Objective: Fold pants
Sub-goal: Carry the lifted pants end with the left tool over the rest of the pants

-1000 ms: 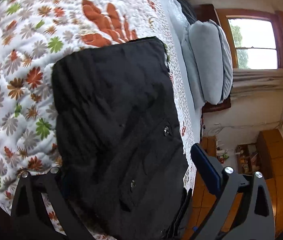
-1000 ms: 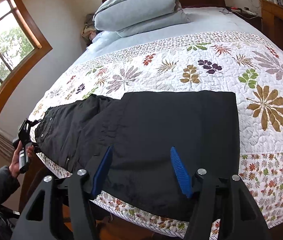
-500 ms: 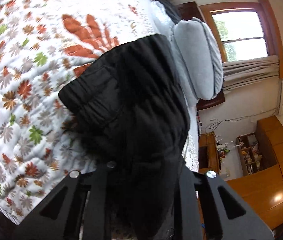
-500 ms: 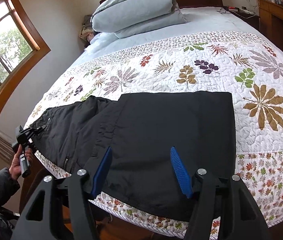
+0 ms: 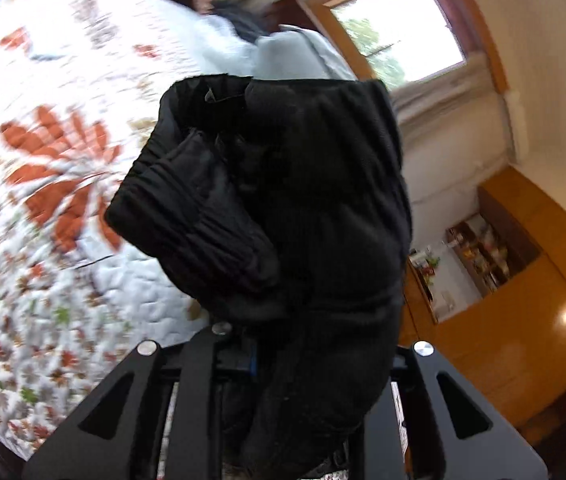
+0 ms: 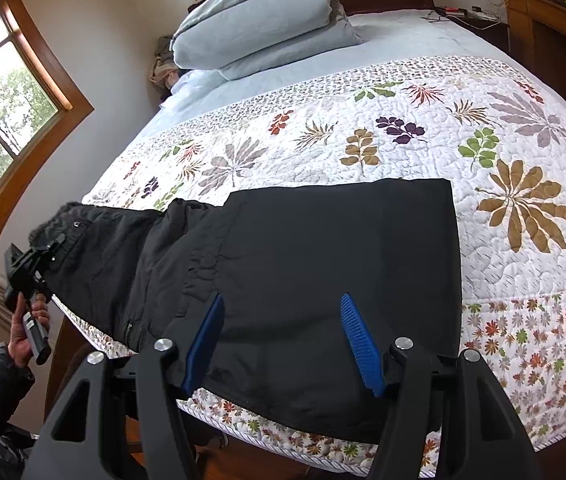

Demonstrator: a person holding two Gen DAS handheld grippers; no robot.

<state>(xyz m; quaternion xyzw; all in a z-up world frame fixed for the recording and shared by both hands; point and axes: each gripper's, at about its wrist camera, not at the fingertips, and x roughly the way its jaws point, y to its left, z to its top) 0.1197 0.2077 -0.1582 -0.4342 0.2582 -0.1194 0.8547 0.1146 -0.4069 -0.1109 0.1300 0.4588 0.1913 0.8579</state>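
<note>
At the near edge of the bed (image 6: 423, 80), the pants (image 6: 303, 272) lie flat on the quilt (image 6: 403, 140), legs running toward my right and the waist end off to my left, where it is lifted clear of the quilt. My left gripper (image 5: 267, 352) is clamped on that waist end; in its own view the black cloth bunches up between the jaws and hangs over the lens, and in the right view I see the same gripper (image 6: 49, 250) pinching the waistband by the button. My right gripper (image 6: 283, 340) hovers spread wide above the thigh part, its blue pads (image 6: 359, 344) touching nothing that I can make out. As I judge it, the step in hand is the fold of the waist over toward the cuffs. To do it well I want to carry the left grip high enough that the cloth clears itself, then bring it across in a straight line parallel to the near edge, so the top layer lands square on the legs. The grip holds only one point of the waistband, so the far corner may sag and drag; I would move slowly and let the right gripper pin the cloth at the fold line. The padded cloth looks thick and may spring back.
</note>
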